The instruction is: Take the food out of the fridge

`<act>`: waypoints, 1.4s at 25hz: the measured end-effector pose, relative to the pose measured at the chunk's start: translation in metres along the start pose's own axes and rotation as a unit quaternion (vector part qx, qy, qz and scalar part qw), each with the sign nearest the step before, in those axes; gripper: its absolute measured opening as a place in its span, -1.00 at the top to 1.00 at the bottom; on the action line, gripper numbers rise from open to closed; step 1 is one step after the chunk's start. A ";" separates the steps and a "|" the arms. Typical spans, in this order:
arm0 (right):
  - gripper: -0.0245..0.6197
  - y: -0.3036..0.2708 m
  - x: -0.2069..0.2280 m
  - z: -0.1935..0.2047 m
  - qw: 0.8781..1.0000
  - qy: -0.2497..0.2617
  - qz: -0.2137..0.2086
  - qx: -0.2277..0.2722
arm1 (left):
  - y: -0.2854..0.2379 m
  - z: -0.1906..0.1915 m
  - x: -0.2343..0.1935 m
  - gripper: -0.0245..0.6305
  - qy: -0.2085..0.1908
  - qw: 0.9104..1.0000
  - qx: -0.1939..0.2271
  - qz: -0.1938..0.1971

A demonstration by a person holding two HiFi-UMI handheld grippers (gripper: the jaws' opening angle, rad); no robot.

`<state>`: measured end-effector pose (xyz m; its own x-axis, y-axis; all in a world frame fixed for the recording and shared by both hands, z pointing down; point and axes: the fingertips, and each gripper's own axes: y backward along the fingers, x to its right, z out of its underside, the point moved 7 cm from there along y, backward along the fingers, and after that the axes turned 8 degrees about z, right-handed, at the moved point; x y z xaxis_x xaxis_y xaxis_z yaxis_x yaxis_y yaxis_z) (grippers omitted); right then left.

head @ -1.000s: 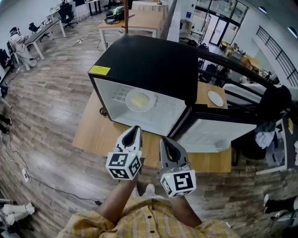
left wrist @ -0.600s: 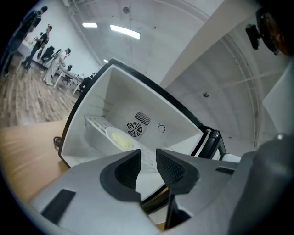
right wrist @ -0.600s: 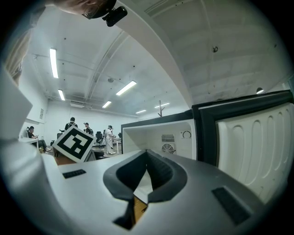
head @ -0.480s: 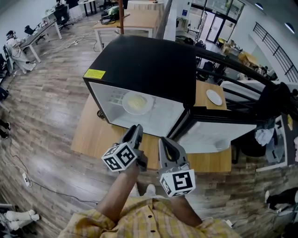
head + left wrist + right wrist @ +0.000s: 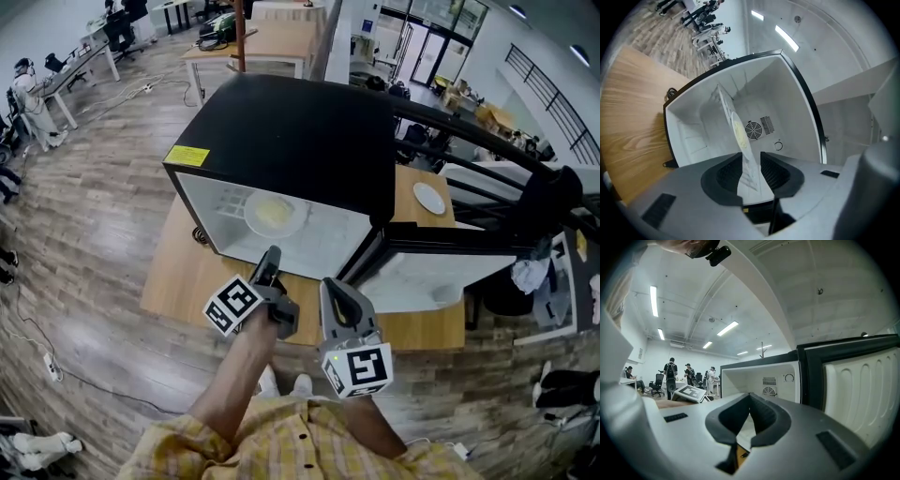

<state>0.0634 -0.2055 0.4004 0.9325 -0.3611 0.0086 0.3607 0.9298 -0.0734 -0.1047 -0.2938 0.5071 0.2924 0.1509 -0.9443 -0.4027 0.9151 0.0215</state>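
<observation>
Over on the left, the wooden bench carries our black fridge. Our left tool sits just in front of the fridge's open mouth, rolled over on its side. Its jaws have just been opening and stand apart with nothing between them. Through the gap we're looking straight at the white plate of yellowish food, which is on the shelf inside the fridge, well clear of both tools. Right beside it, our right tool is closed up and empty. The fridge door hangs open to the right, and a small white plate sits on the bench behind it.
</observation>
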 end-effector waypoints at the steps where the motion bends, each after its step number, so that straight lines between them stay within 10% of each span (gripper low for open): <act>1: 0.90 -0.001 0.000 0.000 1.000 0.000 0.000 0.000 | -0.002 -0.001 -0.002 0.58 0.009 1.000 0.003 0.001; 13: 0.90 -0.012 0.001 0.005 1.000 -0.005 0.006 -0.006 | -0.023 -0.006 -0.029 0.57 0.122 0.992 0.043 0.009; 35: 0.90 -0.017 0.011 0.007 1.000 -0.011 0.017 -0.008 | -0.048 -0.021 -0.052 0.64 0.140 0.988 0.062 -0.016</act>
<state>0.0676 -0.2249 0.4085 0.9445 -0.3275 0.0277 0.3286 0.9401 -0.0904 -0.1191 -0.3535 0.5480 0.0457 0.0279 -0.9986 -0.2828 0.9591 0.0139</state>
